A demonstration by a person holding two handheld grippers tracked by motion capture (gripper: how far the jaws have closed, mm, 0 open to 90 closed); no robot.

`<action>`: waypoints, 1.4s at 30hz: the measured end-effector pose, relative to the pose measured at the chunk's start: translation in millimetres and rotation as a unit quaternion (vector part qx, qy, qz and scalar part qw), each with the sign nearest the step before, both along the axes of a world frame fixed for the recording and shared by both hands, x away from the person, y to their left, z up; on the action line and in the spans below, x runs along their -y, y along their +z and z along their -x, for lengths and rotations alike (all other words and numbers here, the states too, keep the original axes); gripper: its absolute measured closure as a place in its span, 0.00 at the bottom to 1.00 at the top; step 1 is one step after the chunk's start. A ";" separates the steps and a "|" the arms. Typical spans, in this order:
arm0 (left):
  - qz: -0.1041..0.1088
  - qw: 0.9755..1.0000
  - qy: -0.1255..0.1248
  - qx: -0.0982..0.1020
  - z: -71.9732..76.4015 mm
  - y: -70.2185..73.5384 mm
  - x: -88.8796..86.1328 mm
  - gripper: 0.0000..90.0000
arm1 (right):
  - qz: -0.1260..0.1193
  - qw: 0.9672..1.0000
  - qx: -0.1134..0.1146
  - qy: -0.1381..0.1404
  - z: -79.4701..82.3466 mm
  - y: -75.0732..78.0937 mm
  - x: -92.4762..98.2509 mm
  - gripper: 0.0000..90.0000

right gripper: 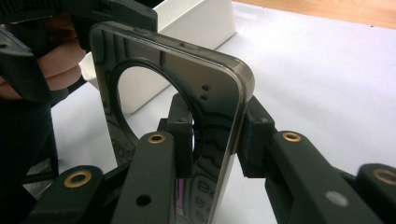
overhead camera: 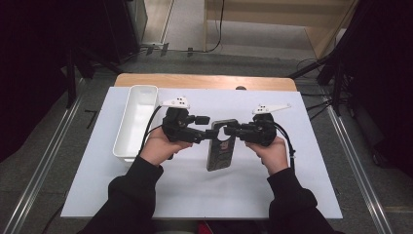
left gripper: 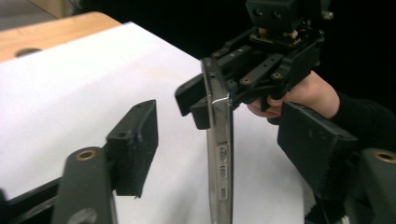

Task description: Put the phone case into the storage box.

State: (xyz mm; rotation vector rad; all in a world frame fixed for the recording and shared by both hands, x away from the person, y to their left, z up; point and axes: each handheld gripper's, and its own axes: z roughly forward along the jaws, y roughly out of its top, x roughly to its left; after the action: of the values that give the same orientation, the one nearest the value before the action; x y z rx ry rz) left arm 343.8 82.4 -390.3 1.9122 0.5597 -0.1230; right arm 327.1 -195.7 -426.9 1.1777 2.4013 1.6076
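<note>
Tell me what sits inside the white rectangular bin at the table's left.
The white rectangular plastic bin shows a bare white floor through most of its length in the high view. Its near wall and the left claw hand's side cover the nearest corner, so that part stays unseen.

This looks like a lab or recording studio rather than a home. A wooden worktop (overhead camera: 204, 81) covered by a plain white sheet (overhead camera: 204, 190) stands on grey carpeted floor (overhead camera: 58, 161), flanked by 2 long metal floor rails (overhead camera: 363, 180). Black stands and dark drapes (overhead camera: 34, 58) close in both sides, and loose black cables (overhead camera: 219, 29) trail across the floor behind.
</note>
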 end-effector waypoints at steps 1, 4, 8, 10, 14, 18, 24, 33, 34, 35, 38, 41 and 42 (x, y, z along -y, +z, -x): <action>-0.003 1.000 0.005 0.001 0.1 0.8 -0.5 0.29 | -0.001 1.000 -0.001 -0.002 -0.1 0.6 0.8 0.77; -0.013 0.999 0.028 0.004 0.6 2.8 -1.0 0.23 | -0.003 1.000 -0.001 -0.007 0.0 2.6 4.6 0.77; -0.019 0.999 0.039 -0.001 1.4 3.9 -0.4 0.23 | -0.005 1.000 -0.004 -0.016 -0.1 4.5 8.9 0.77; -0.025 0.999 0.043 0.000 1.9 4.3 0.0 0.23 | -0.004 1.000 -0.006 -0.021 0.0 5.4 9.8 0.77; -0.030 0.998 0.046 0.006 4.2 5.5 -0.5 0.27 | -0.001 0.999 -0.010 -0.031 -0.2 6.0 10.9 0.77; -0.038 0.997 0.065 0.018 5.1 7.7 -2.0 0.27 | 0.007 0.999 -0.016 -0.045 -2.9 6.7 10.0 0.77; -0.034 0.995 0.090 0.015 3.8 7.5 -7.0 0.31 | 0.023 0.997 -0.030 -0.068 -6.5 9.4 4.8 0.77; -0.033 0.992 0.118 0.015 -1.3 7.4 -9.9 0.31 | 0.034 0.994 -0.046 -0.092 -19.1 19.0 -3.2 0.77; -0.035 0.992 0.120 0.015 -2.1 7.2 -9.9 0.31 | 0.035 0.994 -0.045 -0.094 -20.3 20.6 -4.3 0.77; -0.038 0.992 0.121 0.014 -2.7 7.1 -9.8 0.31 | 0.036 0.994 -0.045 -0.095 -21.5 22.0 -5.8 0.77; -0.044 0.991 0.129 0.016 -4.4 6.7 -8.8 0.34 | 0.039 0.993 -0.046 -0.099 -23.9 24.7 -10.6 0.77; -0.052 0.989 0.135 0.023 -5.8 6.2 -7.1 0.34 | 0.045 0.993 -0.044 -0.102 -26.4 25.6 -16.4 0.77; -0.052 0.989 0.136 0.022 -6.6 5.5 -6.4 0.34 | 0.045 0.993 -0.045 -0.103 -27.1 25.7 -17.7 0.77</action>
State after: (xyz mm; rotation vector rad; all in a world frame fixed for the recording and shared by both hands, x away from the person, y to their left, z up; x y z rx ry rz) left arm 350.4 88.8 -384.8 1.9134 0.8036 0.1269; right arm 354.3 -178.0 -401.1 1.4561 2.2849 1.3995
